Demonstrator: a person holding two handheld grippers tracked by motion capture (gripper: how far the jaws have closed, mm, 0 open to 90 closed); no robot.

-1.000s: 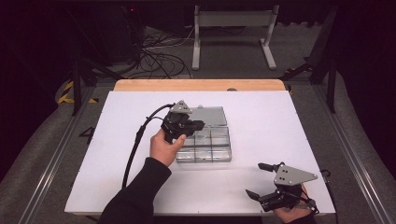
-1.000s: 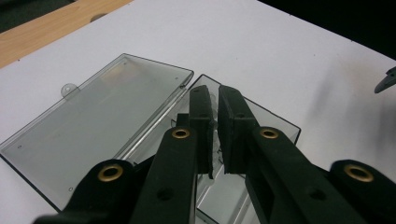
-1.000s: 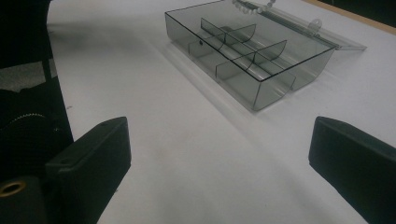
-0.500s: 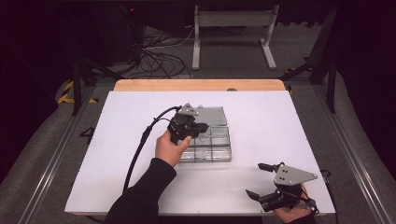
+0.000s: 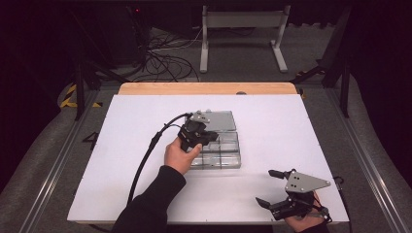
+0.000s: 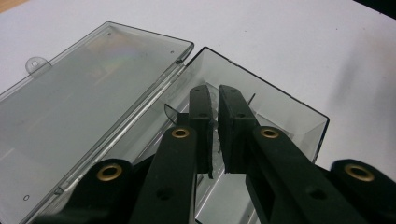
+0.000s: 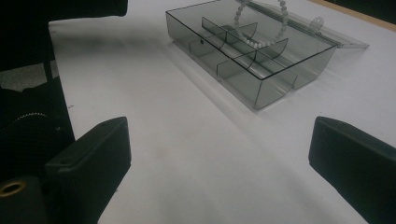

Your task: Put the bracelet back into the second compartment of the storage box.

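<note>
Box: a clear, smoke-tinted plastic organiser box lies near the middle of the white table, its base split by thin dividers into small compartments.
Lid: the hinged lid is thrown fully open and lies flat on the table on the far side of the base, joined to it along the long edge; a small hanging tab sticks out from the lid's outer edge.
Beads: in the right gripper view a string of small white beads hangs in a loop over the far compartments; what holds its top end is cut off by the frame edge.
Left gripper: the left gripper is over the base with its tips dipped into a compartment next to the hinge; the two black jaws stand almost together with a narrow slit between them. Something thin and pale seems to sit in that slit, too small to name.
Left hand: a hand in a dark sleeve holds that gripper, covering the near left corner of the box in the high view; its black cable curves back over the table.
Right gripper: the right gripper sits near the table's front right corner, well apart from the box, jaws spread wide with bare table between them.
In the way: the dividers stand close on both sides of the left gripper's tips.
Surroundings: a wooden strip edges the table's far side; behind it are loose cables and a white stand on the floor.
</note>
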